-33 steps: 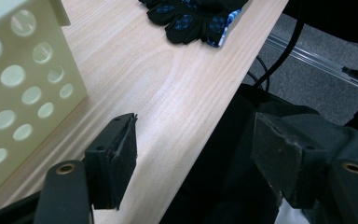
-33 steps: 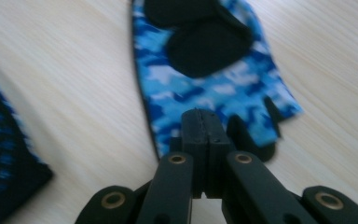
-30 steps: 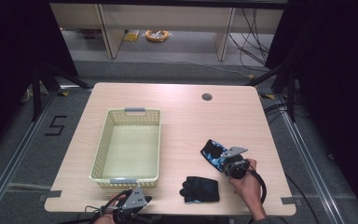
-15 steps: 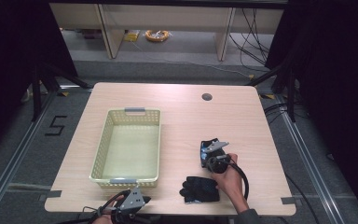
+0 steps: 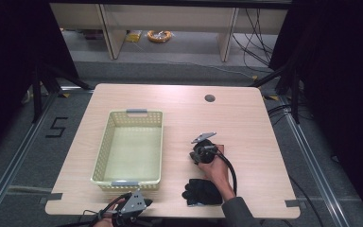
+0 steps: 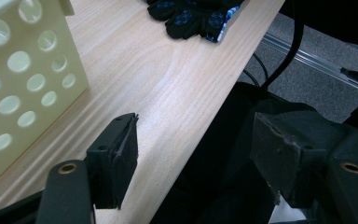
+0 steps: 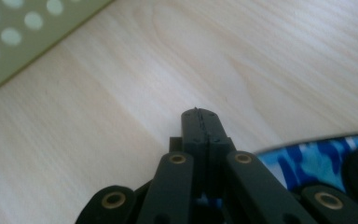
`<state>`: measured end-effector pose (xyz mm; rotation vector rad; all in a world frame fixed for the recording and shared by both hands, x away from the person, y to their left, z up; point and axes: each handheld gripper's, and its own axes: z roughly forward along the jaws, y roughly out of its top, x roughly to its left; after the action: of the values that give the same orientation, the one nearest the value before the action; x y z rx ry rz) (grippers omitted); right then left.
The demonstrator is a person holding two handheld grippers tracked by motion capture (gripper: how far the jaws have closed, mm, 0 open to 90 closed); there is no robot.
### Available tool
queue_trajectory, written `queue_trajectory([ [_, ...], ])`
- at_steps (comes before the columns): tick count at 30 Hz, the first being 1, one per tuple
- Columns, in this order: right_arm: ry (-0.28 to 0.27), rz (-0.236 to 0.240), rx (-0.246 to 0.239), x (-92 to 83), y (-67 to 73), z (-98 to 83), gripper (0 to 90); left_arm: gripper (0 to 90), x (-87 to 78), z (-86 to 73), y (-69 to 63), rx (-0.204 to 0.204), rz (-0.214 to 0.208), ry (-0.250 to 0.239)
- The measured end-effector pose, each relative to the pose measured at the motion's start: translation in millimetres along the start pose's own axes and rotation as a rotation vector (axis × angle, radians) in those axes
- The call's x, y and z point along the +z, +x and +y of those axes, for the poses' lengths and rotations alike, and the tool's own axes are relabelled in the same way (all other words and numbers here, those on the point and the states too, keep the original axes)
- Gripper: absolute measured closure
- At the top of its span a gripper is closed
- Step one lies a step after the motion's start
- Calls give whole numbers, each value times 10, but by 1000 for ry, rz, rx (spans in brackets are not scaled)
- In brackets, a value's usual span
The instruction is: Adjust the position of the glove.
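Right gripper moved left toward basket | fingers pressed together beside blue-patterned black glove | left gripper fingers wide

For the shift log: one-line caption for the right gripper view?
Right gripper shut, hanging over the bare wooden table, blue patterned glove beside it.

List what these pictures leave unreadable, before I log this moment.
- Whether the right gripper pinches anything: in the right gripper view its jaws are pressed together, and a blue patterned item lies beside them, cut off by the edge.
- That item in the high view: the hand and gripper cover it.
- The black glove: partly under the sleeve, too small for detail.
- The basket: cropped in the left gripper view.
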<state>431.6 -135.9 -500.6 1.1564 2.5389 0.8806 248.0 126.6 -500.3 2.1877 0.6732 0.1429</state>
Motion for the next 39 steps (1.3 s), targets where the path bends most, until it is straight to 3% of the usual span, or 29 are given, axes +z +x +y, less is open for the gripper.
queue_trajectory([
  [2,4,7,3,50,-3,75,900,315,-3,-9,-12,-20,-2,11],
  [5,3,22,6,81,8,169,900,316,-18,-13,-19,-4,-2,6],
  [7,9,18,-30,18,23,201,900,317,-18,-22,-36,-15,-9,0],
  [8,3,14,-37,-8,15,204,900,317,-28,-18,-15,22,-6,15],
  [10,-15,3,-15,-74,-4,180,900,317,-16,-26,-37,-16,-11,8],
  [14,-30,-13,-7,-166,-115,131,900,317,-7,-24,-54,-20,-12,-7],
  [15,-45,-20,2,-190,-167,112,900,317,-14,-19,-35,14,-10,2],
  [16,-30,-32,11,-228,-202,103,900,317,-8,-22,-45,-11,-15,6],
  [17,-43,-47,-1,-232,-236,84,900,317,-6,-21,-30,16,-6,9],
  [18,-37,-61,3,-266,-281,71,900,317,-2,-25,-36,6,-6,11],
  [22,-52,-102,4,-345,-424,30,844,317,2,-29,-41,0,-9,9],
  [24,-29,-136,-32,-401,-506,22,777,317,2,-28,-42,0,-9,8],
  [26,-20,-140,-14,-409,-551,0,728,317,2,-32,-38,-2,0,25],
  [28,-13,-151,-38,-409,-612,-22,676,317,10,-35,-37,-2,-2,25],
  [32,-33,-133,-15,-369,-683,-51,597,317,10,-32,-31,10,-9,20],
  [33,-3,-110,-15,-375,-708,-44,591,317,13,-33,-29,13,-9,21],
  [34,-18,-112,-2,-346,-717,-51,586,317,16,-35,-34,3,-11,18],
  [35,10,-99,-16,-339,-742,-52,578,317,14,-35,-30,6,-7,22],
  [37,5,-91,-16,-301,-757,-65,569,317,15,-38,-38,-15,-5,19],
  [38,9,-89,-42,-274,-781,-76,569,317,17,-38,-41,-18,-8,14],
  [39,42,-73,-36,-289,-787,-74,569,317,17,-37,-39,-17,-7,14],
])
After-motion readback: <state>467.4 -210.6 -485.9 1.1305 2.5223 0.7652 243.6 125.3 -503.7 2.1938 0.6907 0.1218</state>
